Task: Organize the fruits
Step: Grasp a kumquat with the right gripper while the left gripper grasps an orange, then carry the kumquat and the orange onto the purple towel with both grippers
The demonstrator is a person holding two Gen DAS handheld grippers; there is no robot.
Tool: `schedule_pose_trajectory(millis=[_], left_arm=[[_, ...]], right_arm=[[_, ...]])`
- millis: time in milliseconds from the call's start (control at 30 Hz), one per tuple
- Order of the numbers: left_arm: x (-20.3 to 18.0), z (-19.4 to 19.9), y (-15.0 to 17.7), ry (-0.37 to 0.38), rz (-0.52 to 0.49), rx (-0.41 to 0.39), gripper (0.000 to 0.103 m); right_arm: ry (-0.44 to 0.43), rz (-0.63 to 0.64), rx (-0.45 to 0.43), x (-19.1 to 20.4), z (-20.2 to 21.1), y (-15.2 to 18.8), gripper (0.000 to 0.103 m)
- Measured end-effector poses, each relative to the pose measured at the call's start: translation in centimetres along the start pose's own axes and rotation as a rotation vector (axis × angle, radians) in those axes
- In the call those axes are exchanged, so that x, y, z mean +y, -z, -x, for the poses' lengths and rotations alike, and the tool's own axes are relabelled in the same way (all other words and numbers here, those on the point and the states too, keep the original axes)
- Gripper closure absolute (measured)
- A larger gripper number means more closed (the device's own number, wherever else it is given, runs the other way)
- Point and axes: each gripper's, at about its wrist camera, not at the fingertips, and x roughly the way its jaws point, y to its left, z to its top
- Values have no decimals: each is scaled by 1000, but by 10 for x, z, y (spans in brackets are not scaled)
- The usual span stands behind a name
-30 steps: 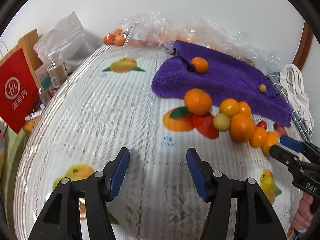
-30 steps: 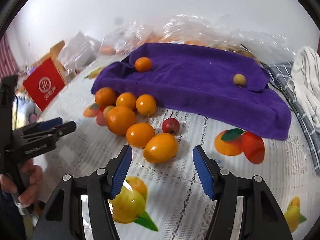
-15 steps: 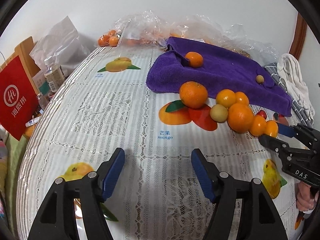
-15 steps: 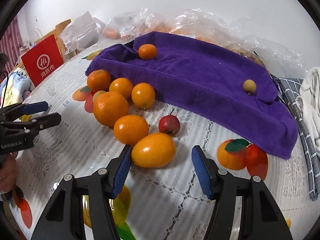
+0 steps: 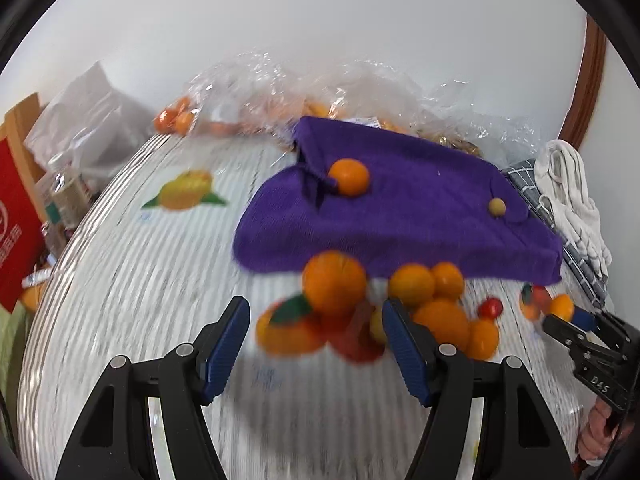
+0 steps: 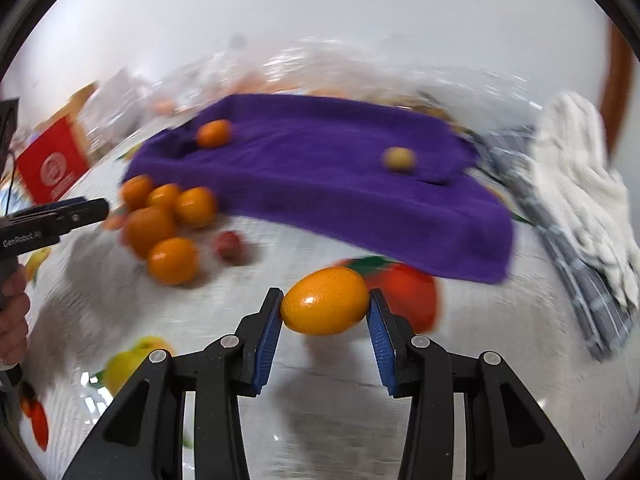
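My right gripper (image 6: 325,312) has an oval orange fruit (image 6: 325,306) between its blue pads, which press on both its sides as the jaws are closing. The fruit hangs over the tablecloth, in front of the purple towel (image 6: 320,176). On the towel lie one orange (image 6: 214,134) and a small yellowish fruit (image 6: 398,159). A cluster of oranges (image 5: 334,282) and a small red fruit (image 5: 491,308) sit at the towel's near edge. My left gripper (image 5: 316,320) stands open just short of the cluster's biggest orange, with nothing between its pads.
Clear plastic bags (image 5: 280,92) with more oranges line the far wall. A red paper bag (image 5: 16,220) and a bottle (image 5: 68,192) stand at the left edge. White and checked cloths (image 5: 572,196) lie at the right. The tablecloth carries printed fruit pictures.
My right gripper closed on the oval orange fruit and carried it right, away from the cluster. My left gripper opened wider and moved in towards the cluster.
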Motion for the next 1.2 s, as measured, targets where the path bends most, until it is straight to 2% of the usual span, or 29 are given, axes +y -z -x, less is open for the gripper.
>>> schedule_pose_trajectory(millis=[133, 200, 367, 467, 633, 867, 1000, 1200], left_arm=[[0, -19, -14, 56, 4, 39, 36], [0, -27, -13, 53, -19, 69, 36], [7, -34, -8, 78, 17, 72, 36], [8, -35, -8, 74, 30, 75, 36], [1, -36, -6, 37, -14, 71, 37], [-3, -36, -6, 60, -34, 65, 63], [-5, -35, -5, 53, -45, 60, 64], [1, -30, -6, 44, -3, 29, 64]], right_arm=[[30, -83, 2, -22, -4, 2, 61], [31, -112, 6, -28, -4, 3, 61], [28, -125, -12, -29, -2, 5, 61], [39, -120, -6, -27, -3, 4, 61], [21, -132, -5, -28, -4, 5, 61], [13, -145, -11, -29, -3, 5, 61], [10, -145, -9, -28, -4, 6, 61], [-1, -180, -28, -34, 0, 7, 61]])
